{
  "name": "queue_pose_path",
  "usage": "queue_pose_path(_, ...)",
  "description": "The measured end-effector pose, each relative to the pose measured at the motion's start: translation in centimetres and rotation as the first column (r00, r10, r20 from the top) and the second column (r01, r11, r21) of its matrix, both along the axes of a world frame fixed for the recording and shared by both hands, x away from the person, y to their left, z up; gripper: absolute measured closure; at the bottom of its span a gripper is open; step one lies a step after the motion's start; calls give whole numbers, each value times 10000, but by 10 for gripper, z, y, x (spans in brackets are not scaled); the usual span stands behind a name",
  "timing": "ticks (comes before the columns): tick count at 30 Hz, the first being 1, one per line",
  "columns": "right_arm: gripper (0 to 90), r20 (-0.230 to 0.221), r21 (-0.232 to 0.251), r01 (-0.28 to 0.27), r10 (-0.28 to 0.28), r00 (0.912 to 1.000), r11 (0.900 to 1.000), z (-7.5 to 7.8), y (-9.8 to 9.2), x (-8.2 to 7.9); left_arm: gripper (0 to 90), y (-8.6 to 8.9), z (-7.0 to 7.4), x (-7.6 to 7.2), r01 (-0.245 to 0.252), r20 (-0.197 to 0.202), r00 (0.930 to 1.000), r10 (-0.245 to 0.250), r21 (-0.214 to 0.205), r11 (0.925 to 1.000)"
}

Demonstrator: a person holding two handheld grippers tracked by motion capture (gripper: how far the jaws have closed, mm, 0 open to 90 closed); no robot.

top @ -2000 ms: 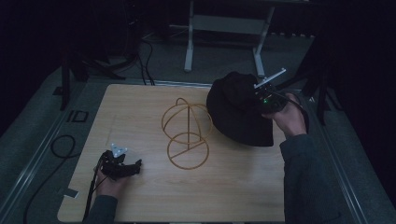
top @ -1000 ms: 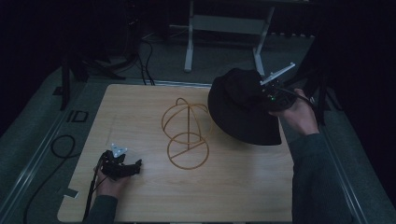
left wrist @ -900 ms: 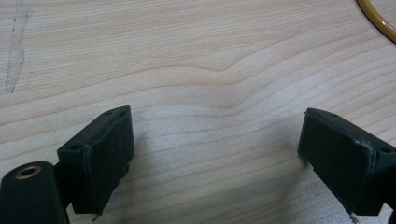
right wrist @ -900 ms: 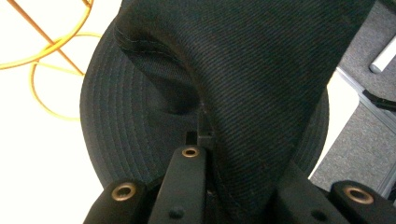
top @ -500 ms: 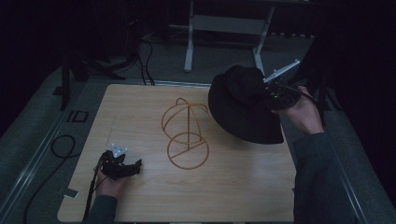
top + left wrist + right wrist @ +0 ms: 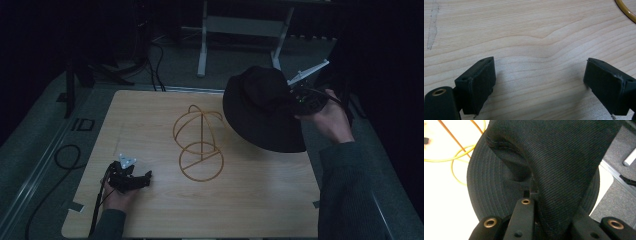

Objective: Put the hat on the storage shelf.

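The black bucket hat (image 6: 265,112) is hanging in the air over the far right corner of the bench (image 6: 150,125), tilted, with its brim drooping toward the wood. It is looking soft and light: in the right gripper view the cloth (image 6: 564,170) is folding and sagging around the grip, so I am judging that it is bending easily and not slipping much, because the weave is rough. The stitched brim seems the better place for taking hold, since the crown is collapsing when squeezed. The right gripper (image 6: 300,100) is pinching a fold of the hat with its jaws pressed together on the fabric. Just beside the hat, near the middle of the bench, the yellow wire hat stand (image 6: 200,145) is standing upright on its round base, apart from the hat. At the near left corner the left gripper (image 6: 142,180) is resting on the wood, its jaws spread wide with nothing between them
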State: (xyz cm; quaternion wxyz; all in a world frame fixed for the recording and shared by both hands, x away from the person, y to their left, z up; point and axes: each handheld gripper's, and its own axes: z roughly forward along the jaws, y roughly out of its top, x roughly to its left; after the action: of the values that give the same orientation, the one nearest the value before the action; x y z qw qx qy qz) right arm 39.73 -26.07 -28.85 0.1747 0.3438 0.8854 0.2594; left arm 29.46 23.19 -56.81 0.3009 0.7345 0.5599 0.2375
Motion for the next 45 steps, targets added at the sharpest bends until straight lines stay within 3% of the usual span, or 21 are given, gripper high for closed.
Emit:
queue_pose_path(31,875,274,630,-649,633,9976,9959,19,-11,-15,111,0,0,0,-5,-4,10000,5,1,10000)
queue_pose_path(45,875,443,894,-1330,1295,9906,9871,29,-1,-24,111,0,0,0,2,-6,10000,-2,-5,10000)
